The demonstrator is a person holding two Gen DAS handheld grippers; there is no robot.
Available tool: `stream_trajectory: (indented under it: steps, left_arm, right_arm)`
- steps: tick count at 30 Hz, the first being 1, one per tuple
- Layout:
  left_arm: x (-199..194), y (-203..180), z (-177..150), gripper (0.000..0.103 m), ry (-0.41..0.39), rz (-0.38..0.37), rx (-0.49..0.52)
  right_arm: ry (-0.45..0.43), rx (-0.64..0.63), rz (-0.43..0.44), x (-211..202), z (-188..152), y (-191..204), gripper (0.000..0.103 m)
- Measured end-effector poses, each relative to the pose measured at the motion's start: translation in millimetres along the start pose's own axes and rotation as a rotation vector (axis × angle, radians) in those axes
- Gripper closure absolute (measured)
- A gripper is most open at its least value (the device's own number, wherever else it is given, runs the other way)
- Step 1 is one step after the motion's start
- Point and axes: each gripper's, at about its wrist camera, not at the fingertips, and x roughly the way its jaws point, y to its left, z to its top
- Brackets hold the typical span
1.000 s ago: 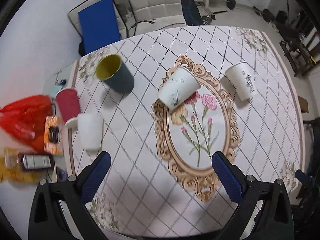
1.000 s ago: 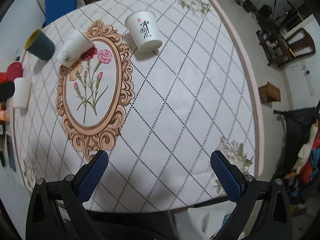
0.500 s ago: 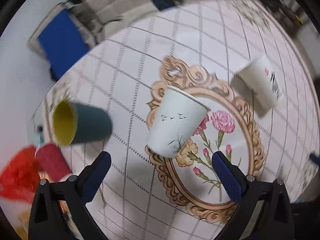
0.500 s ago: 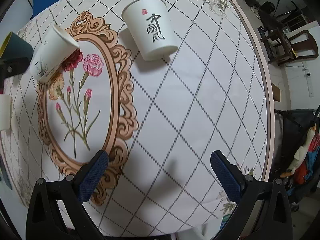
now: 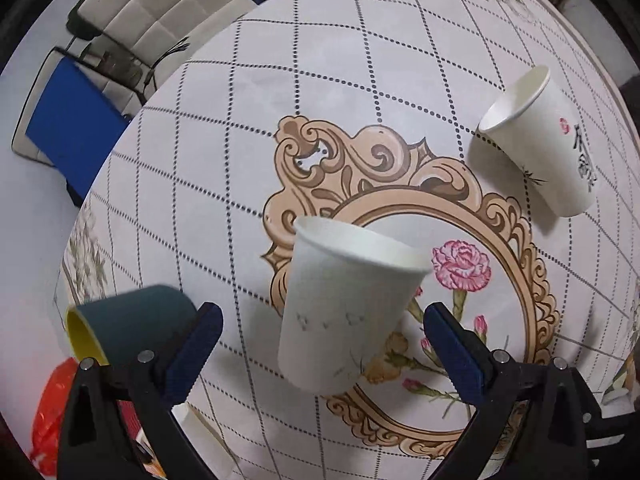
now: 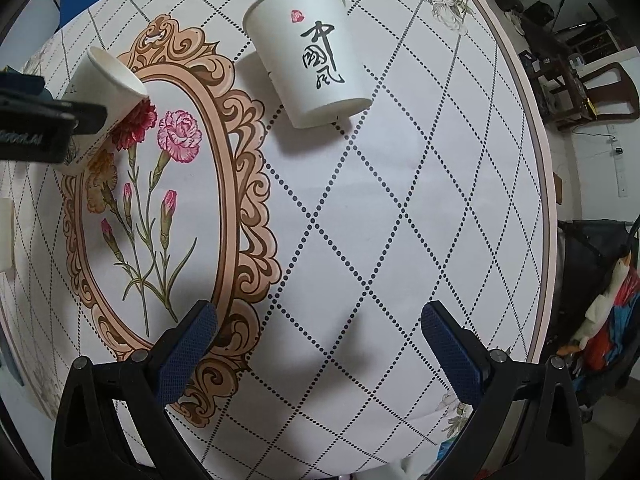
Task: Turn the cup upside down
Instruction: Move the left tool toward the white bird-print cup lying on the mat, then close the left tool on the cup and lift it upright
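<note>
A white paper cup with faint bird marks stands upright on the floral tablecloth, between the open fingers of my left gripper, which does not touch it. It also shows in the right wrist view, partly behind the left gripper's body. A second white paper cup with black calligraphy stands upright farther right; it also shows in the left wrist view. My right gripper is open and empty, well short of the calligraphy cup.
A dark teal cup with yellow inside stands left of my left gripper. A red bag lies at the table's left edge. Chairs stand beyond the far edge. The table's right edge runs past clutter on the floor.
My left gripper has moved forward and down so the bird-marked cup now sits between its fingers. My right gripper has advanced toward the calligraphy cup. No cup has moved.
</note>
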Motion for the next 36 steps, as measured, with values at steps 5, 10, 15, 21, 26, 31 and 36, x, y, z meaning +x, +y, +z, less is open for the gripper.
stream_trajectory:
  steps: [5,10,15,21,26,31,36]
  left_arm:
    - [14.9,-0.2,9.7,0.005,0.034,-0.041,0.029]
    - [26.9,0.8,14.8,0.02,0.061,-0.073,0.036]
    - [40.3,-0.2,13.5,0.039,0.082,-0.075,0.022]
    - [40.6,3.0,8.0,0.041,0.067,-0.076,-0.009]
    - [37.7,9.0,0.7,0.041,0.07,-0.093,-0.065]
    - [32.0,19.6,-18.0,0.041,0.094,-0.161,-0.163]
    - [30.2,24.1,-50.4,0.041,0.136,-0.229,-0.271]
  right_arm:
    - [0.004,0.003,0.003,2.4,3.9,-1.7,0.0]
    - [0.003,0.005,0.004,3.2,6.7,-3.4,0.0]
    - [-0.001,0.006,0.002,1.7,8.3,-3.6,0.0]
    - [-0.001,0.006,0.002,1.2,5.8,-2.9,0.0]
    - [0.003,0.006,0.001,2.5,6.8,-3.6,0.0]
    - [0.004,0.008,0.01,3.0,5.4,-5.3,0.0]
    - [0.006,0.0,0.024,2.8,-0.3,-5.1,0.0]
